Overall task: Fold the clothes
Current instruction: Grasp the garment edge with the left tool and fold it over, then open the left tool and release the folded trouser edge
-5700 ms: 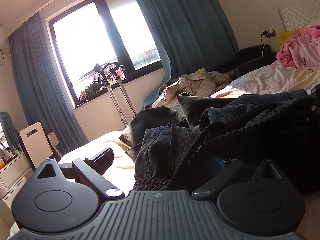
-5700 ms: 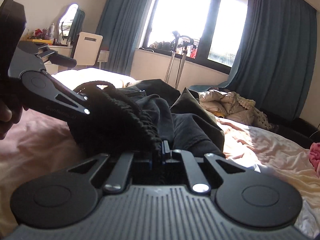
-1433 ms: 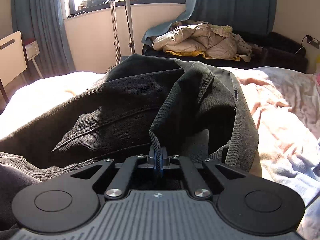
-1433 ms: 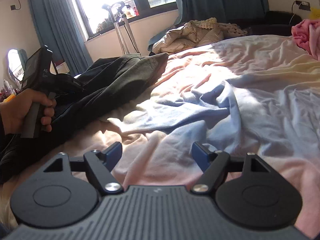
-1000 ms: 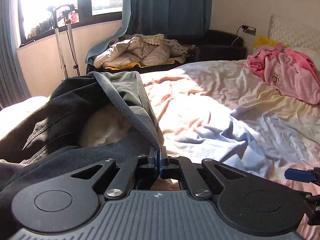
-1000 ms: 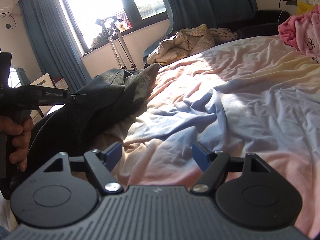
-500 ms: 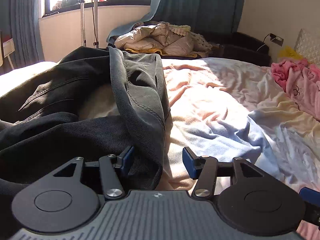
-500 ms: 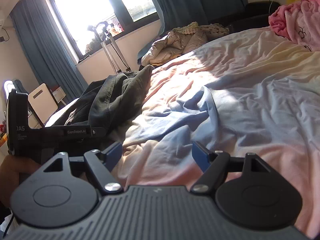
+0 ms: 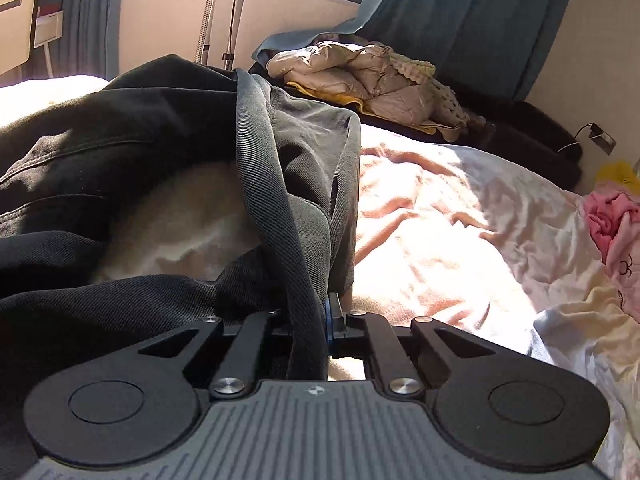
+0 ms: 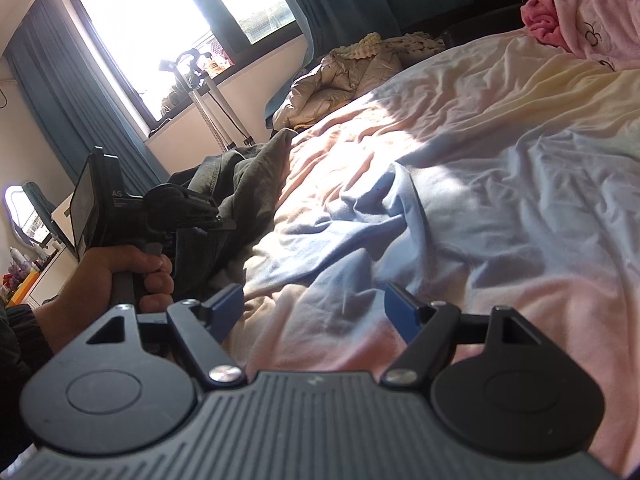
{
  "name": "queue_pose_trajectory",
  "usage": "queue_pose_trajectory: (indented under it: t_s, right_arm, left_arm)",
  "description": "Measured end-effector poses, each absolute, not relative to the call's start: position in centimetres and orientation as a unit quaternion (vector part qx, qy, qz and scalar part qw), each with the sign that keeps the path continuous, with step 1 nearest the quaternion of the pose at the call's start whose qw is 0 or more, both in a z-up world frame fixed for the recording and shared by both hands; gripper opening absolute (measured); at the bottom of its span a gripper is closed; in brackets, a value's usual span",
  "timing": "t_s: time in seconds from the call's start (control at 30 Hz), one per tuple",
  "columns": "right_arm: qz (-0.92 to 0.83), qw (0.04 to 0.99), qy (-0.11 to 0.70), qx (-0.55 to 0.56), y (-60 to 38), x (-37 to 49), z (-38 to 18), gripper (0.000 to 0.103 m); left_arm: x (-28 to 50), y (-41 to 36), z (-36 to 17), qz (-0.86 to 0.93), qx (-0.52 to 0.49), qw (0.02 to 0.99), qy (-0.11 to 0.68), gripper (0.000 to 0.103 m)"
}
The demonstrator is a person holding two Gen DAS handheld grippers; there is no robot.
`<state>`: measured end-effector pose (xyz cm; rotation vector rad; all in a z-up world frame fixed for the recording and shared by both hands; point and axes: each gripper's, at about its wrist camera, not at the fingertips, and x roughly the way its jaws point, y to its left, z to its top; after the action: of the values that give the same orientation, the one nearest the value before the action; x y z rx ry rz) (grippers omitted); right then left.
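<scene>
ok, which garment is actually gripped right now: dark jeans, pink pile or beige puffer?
The dark jeans: the left gripper is shut on their hem. The pink pile and beige puffer lie untouched.

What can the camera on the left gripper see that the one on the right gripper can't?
Only the left wrist view shows the left gripper up close, shut on a thick seam of the dark jacket, with the jacket's pale lining showing.

Only the right wrist view shows the right gripper, open over the bedsheet, the person's left hand holding the other tool, and the bright window.

Both show the jacket, the sheet, the beige quilted coat, the pink garment and the blue curtains.
</scene>
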<state>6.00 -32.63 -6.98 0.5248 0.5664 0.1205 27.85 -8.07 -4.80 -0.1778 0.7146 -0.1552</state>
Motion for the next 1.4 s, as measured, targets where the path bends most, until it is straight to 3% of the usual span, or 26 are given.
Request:
queue_pose_trajectory:
  t_s: [0.23, 0.47, 0.6, 0.7, 0.77, 0.83, 1.03, 1.27, 1.4]
  right_arm:
    - [0.052, 0.924, 0.267, 0.268, -33.3, 5.6, -6.8, 0.078]
    - [0.041, 0.927, 0.260, 0.268, -33.8, 5.3, -6.4, 0.078]
    - [0.041, 0.927, 0.267, 0.259, -33.6, 5.1, -6.9, 0.078]
    - [0.039, 0.927, 0.274, 0.254, -33.5, 5.2, -7.3, 0.078]
    - [0.039, 0.930, 0.270, 0.247, -33.2, 5.2, -7.3, 0.078]
    - [0.039, 0.934, 0.264, 0.238, -33.0, 5.1, -7.2, 0.078]
    - [0.047, 0.944, 0.248, 0.215, -32.0, 4.4, -7.0, 0.078]
    - [0.041, 0.959, 0.231, 0.159, -29.9, 3.6, -6.8, 0.078]
    - [0.058, 0.963, 0.241, 0.104, -27.5, 5.4, -6.0, 0.078]
  left_arm:
    - [21.0, -10.8, -1.1, -0.190, 0.009, 0.942, 0.278, 0.004]
    - [12.1, -11.7, -7.2, -0.229, 0.093, 0.927, 0.283, 0.005]
    - [10.8, -10.1, -9.0, -0.209, 0.070, 0.934, 0.280, 0.007]
    - [10.6, -8.9, -7.7, -0.211, 0.044, 0.934, 0.284, 0.021]
    - [9.9, -8.0, -6.2, -0.208, 0.034, 0.937, 0.277, 0.040]
    - [8.7, -6.9, -4.9, -0.202, 0.025, 0.943, 0.264, 0.075]
    - [6.0, -3.8, -2.7, -0.157, -0.012, 0.956, 0.249, 0.092]
    - [5.5, -1.3, -1.7, -0.071, -0.040, 0.973, 0.217, 0.098]
    - [6.9, 1.1, -1.7, -0.030, -0.097, 0.966, 0.237, 0.098]
